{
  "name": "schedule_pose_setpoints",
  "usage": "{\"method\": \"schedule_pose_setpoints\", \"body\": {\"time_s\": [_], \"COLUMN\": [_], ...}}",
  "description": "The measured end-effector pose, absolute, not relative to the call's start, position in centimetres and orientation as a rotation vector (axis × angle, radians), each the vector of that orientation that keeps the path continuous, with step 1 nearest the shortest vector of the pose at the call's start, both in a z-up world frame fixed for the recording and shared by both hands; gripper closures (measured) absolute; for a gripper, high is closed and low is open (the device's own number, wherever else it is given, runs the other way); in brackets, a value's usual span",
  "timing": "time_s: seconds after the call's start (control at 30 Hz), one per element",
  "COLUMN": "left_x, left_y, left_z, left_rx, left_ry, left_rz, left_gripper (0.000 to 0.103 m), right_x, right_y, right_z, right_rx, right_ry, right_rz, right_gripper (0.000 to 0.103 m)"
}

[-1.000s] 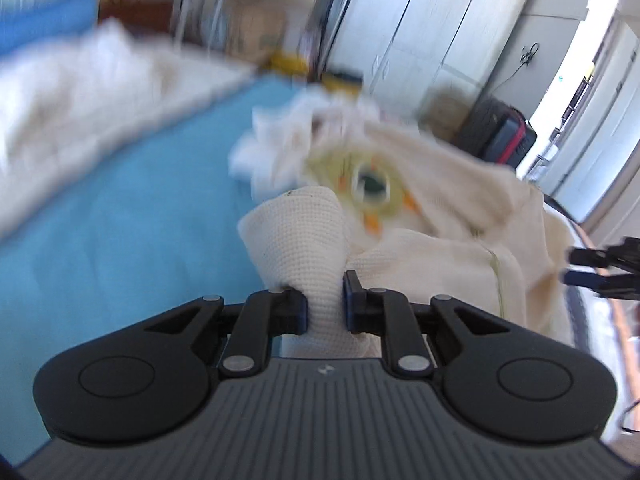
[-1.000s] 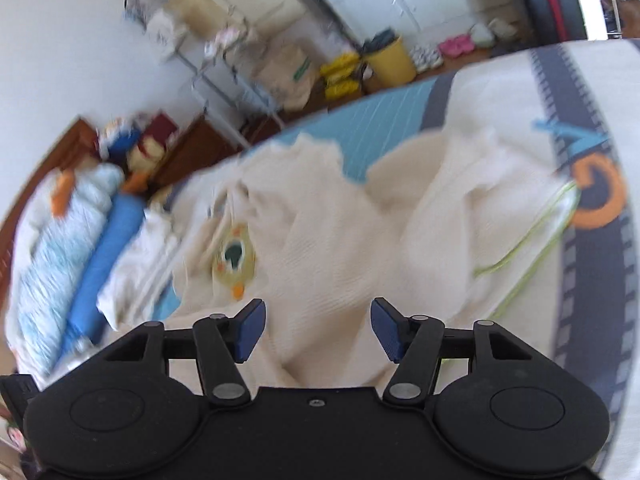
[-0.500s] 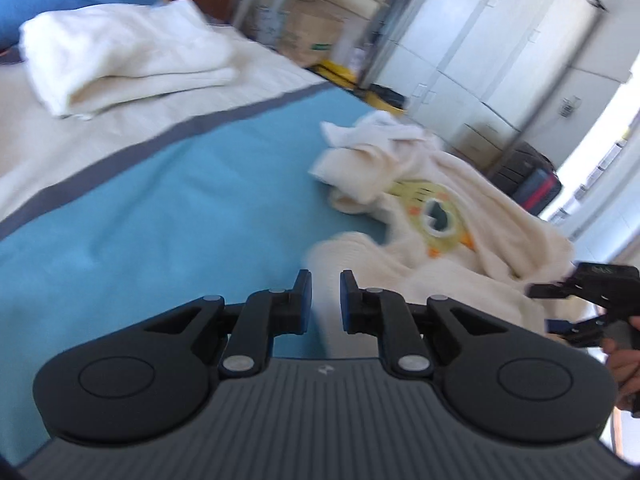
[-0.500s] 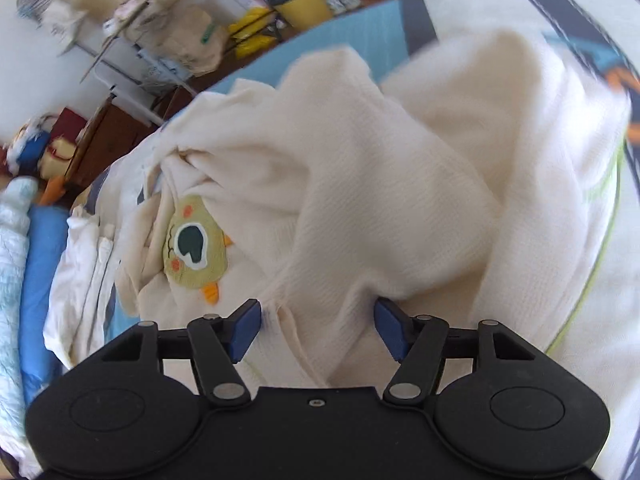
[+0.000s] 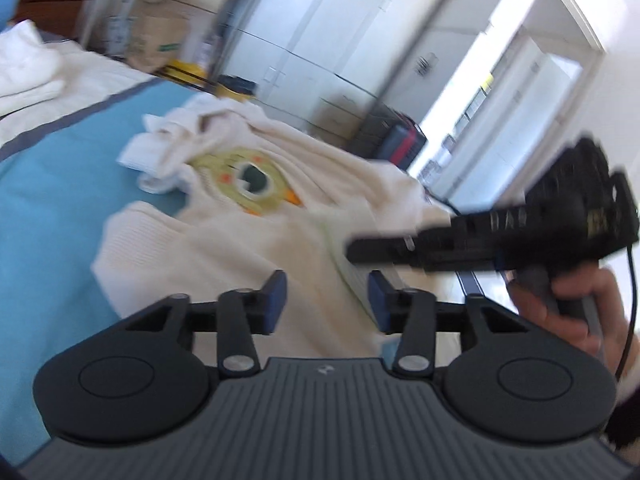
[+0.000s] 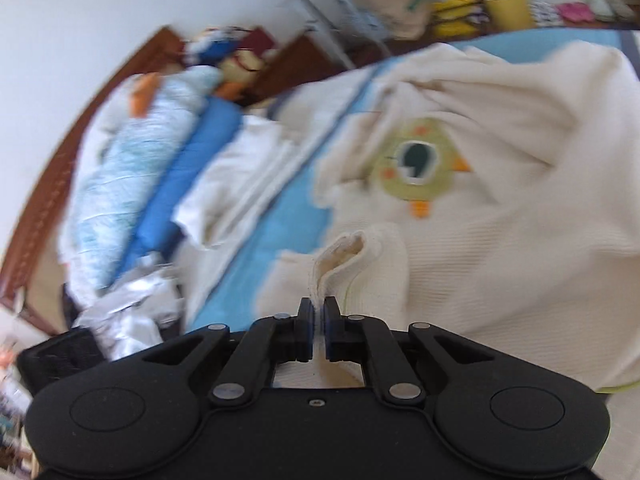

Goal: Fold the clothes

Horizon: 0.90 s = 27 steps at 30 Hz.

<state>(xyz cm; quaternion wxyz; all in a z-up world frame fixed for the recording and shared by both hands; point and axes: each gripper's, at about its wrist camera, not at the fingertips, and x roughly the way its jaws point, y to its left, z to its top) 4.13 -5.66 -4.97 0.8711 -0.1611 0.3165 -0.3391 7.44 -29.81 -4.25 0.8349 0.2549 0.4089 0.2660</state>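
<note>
A cream knit garment [image 5: 256,256] lay crumpled across the middle of the left wrist frame, on a bed with a blue cover [image 5: 60,208]. A round yellow-green patch [image 5: 250,180] with orange bits and a dark centre sat on it, just above the frame's middle. A crumpled white piece [image 5: 160,156] lay touching the garment's upper left edge.

The left gripper [image 5: 327,298] filled the bottom of that frame. Its jaws had just been opening and stood apart, with the 2 blue pads [image 5: 276,296] clear of the cloth; the garment showed through the gap but nothing was pinched. At the right of the frame the right gripper [image 5: 492,236] appeared blurred and seen from the side, held in a person's hand [image 5: 568,304], its tips over the garment's right part.

In the right wrist frame the same garment [image 6: 500,240] filled the centre and right, its patch [image 6: 416,160] right of and above centre. The right gripper [image 6: 316,320] had just been closing; its jaws stood nearly together, pinching a raised fold of cream cloth [image 6: 336,256] that stood up above the tips at lower centre.

At the left of that frame a folded white stack [image 6: 236,172] lay beside a blue roll [image 6: 180,184] and a pale blue patterned bundle [image 6: 132,160]. Yellow containers [image 6: 508,8] stood on the floor at the upper right.
</note>
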Motion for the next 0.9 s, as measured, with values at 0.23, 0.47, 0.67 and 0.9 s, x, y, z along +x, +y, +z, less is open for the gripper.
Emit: {"method": "schedule_pose_setpoints", "body": {"time_s": [0.23,0.47,0.67,0.9], "left_x": [3.9,3.2,4.2,5.1], "left_y": [-6.9,-5.3,-3.6,6.4], "left_z": [-6.0,-3.9,-2.8,-1.0], "left_rx": [-0.364,-0.204,0.049,0.091], "left_ry": [0.703,0.607,0.648,0.594], "left_rz": [-0.716,-0.608,-0.269,0.265], "left_gripper": [0.036,0.078,0.090,0.090], "right_x": [7.2,6.5,7.1,7.0], "right_y": [-27.9,-27.7,-30.2,-28.9], "right_z": [-4.6,-3.6,-4.1,-4.3], "right_rx": [0.538,0.552,0.609,0.412], "right_ry": [0.864,0.818,0.778,0.781], "right_rz": [0.694,0.746,0.560,0.415], "right_gripper": [0.095,0.093,0.084,0.066]}}
